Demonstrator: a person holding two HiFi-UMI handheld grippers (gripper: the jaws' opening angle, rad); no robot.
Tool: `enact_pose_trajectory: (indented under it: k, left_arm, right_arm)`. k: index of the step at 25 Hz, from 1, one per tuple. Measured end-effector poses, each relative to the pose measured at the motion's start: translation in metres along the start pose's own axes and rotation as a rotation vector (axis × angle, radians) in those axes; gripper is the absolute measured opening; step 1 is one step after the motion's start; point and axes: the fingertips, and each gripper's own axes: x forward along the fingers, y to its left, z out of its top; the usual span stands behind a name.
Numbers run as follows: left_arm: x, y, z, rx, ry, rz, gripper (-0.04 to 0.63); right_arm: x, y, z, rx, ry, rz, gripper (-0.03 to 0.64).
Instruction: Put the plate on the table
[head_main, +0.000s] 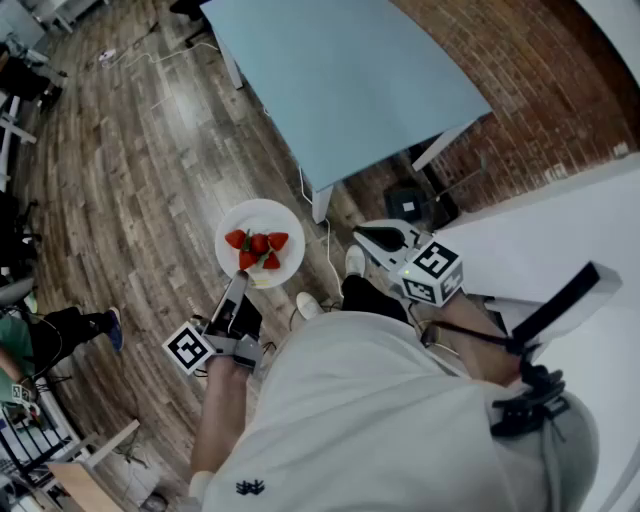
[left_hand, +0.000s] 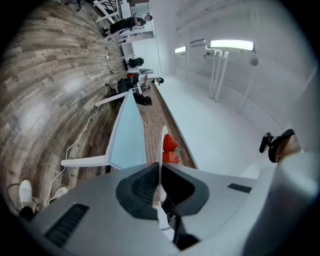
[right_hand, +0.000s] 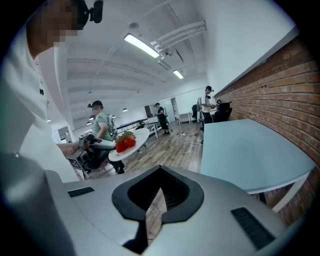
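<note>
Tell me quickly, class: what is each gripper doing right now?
Left gripper: closed on the rim of the plate.
Right gripper: closed, holding nothing.

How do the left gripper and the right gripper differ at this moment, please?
The left gripper is shut on the rim of the plate of strawberries; the right gripper is shut on nothing. The left gripper points ahead toward the blue table; the right gripper points across toward the plate. Each carries a marker cube.

Open office with table, brick wall, strip lights.
</note>
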Motion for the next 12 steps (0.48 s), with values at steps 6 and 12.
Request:
enact_pose_trajectory:
  k: [6,12]
  left_arm:
    - [-0.004,-0.006,-0.004,0.03,0.015,0.006,0.012]
    - [0.004,-0.009,-0.01,0.055,0.044,-0.002,0.012]
  right_arm:
    - [0.007,0.014,0.0,-0.005,-0.003,0.029,0.008]
    - [0.007,0.017,0.001,-0.033,-0.009,0.008,0.009]
